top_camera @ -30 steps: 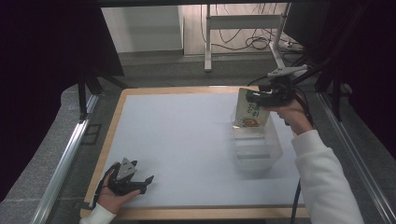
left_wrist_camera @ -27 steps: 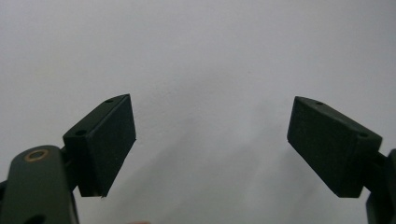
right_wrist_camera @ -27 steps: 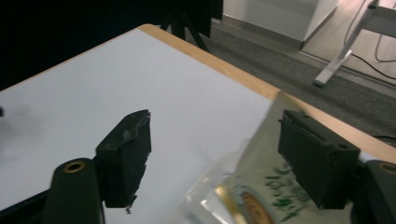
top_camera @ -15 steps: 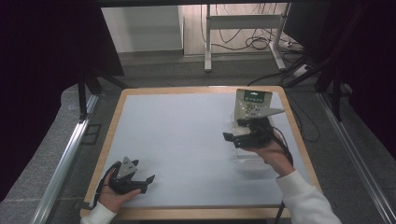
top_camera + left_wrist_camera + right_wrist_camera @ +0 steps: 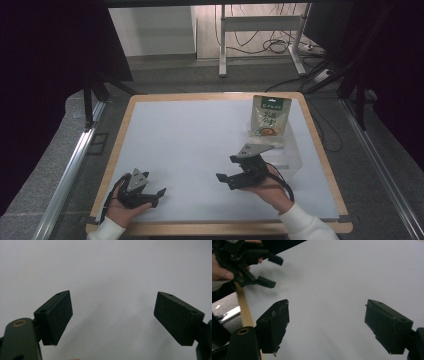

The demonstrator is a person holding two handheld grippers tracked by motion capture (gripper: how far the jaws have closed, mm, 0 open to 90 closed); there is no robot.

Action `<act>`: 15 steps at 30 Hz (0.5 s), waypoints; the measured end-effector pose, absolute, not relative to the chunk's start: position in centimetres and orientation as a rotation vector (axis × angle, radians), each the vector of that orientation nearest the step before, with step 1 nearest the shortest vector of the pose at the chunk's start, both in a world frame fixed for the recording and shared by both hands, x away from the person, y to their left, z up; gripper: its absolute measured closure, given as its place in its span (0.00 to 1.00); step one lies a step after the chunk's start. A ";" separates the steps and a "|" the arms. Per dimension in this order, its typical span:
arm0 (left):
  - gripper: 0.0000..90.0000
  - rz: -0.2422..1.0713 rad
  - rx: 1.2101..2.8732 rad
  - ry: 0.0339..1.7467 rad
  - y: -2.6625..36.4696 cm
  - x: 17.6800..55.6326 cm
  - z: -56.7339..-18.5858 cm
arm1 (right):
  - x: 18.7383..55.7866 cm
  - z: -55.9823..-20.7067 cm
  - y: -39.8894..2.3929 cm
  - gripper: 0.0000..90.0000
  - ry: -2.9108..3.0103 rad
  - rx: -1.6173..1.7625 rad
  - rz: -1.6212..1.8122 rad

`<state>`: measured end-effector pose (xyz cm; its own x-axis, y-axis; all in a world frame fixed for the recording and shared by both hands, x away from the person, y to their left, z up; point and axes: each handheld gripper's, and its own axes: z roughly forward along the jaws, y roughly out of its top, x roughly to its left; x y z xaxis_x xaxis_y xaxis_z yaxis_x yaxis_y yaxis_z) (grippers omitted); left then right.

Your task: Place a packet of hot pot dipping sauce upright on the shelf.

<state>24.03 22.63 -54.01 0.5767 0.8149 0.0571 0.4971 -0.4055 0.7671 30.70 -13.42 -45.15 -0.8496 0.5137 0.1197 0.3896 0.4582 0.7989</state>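
Note:
A white and green snack pouch [image 5: 270, 117] stands upright at the far end of a clear plastic box [image 5: 292, 156] on the right of the table. My right gripper [image 5: 226, 168] hovers low at the near middle, left of the box, pointing left. It is open and empty, as the right gripper view shows [image 5: 325, 322]. My left gripper [image 5: 159, 196] rests near the front left corner, open with nothing between its jaws [image 5: 112, 312]. The right gripper view also catches the left gripper [image 5: 265, 271] at its upper left.
The table is a white sheet [image 5: 200, 140] inside a wooden rim [image 5: 215, 96]. Metal rails [image 5: 75, 160] run along both sides of it. Desk legs and cables [image 5: 270, 45] lie on the floor beyond the far edge.
My right gripper let go of the pouch, leaving it standing in the clear box, then drew back and left toward the near middle. The left gripper stayed put.

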 end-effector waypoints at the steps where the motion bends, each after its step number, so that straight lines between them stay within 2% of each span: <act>1: 0.17 0.560 2.081 1.042 22.7 24.0 -54.0 | 30.5 -45.5 -13.2 0.22 2.581 0.803 1.349; 15: 0.17 0.565 2.066 1.044 22.9 23.9 -53.8 | 29.7 -47.5 -11.7 0.20 2.588 0.761 1.256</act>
<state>23.94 22.93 -53.83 0.5716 0.8188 0.0533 0.4925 -0.3943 0.7759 29.67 -11.69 -47.46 -0.8565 0.5113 0.0706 0.3720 0.5166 0.7712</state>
